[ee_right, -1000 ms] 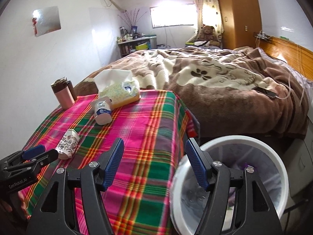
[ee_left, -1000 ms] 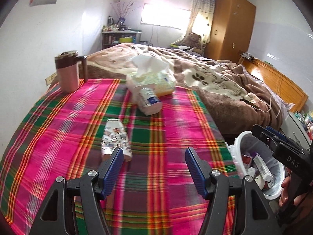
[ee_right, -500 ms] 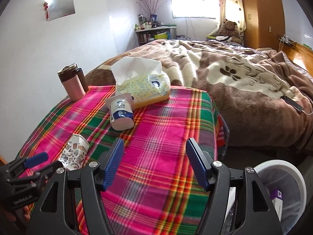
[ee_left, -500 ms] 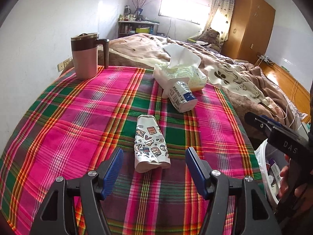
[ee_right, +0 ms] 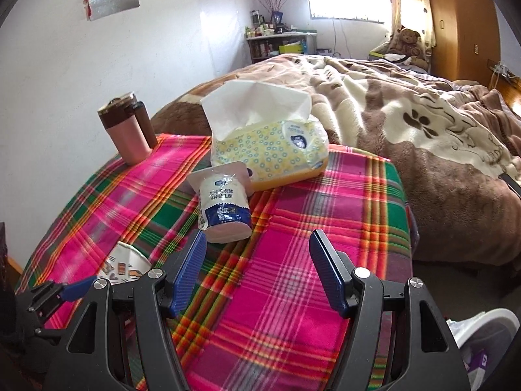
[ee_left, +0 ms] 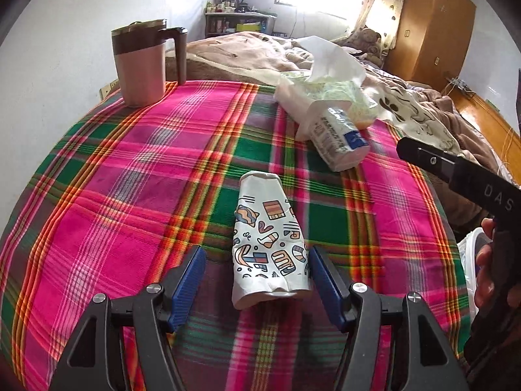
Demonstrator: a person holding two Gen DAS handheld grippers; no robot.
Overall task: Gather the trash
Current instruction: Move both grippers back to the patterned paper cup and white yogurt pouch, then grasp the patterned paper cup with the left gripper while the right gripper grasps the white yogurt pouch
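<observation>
Now the left gripper (ee_left: 257,280), jaws spread wide, has advanced to straddle the crushed paper cup (ee_left: 268,244) lying at table centre; right gripper (ee_right: 257,270), unclenched, nears the yogurt cup (ee_right: 224,210) at 11 o'clock.

White-walled bedroom (ee_right: 49,75), bright window (ee_right: 346,0) (wooden wardrobe (ee_left: 429,22) beside)

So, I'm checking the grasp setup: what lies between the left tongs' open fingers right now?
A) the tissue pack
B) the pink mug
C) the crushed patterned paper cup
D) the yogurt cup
C: the crushed patterned paper cup lies on its side between the open fingers of the left tongs, not yet gripped.
</observation>
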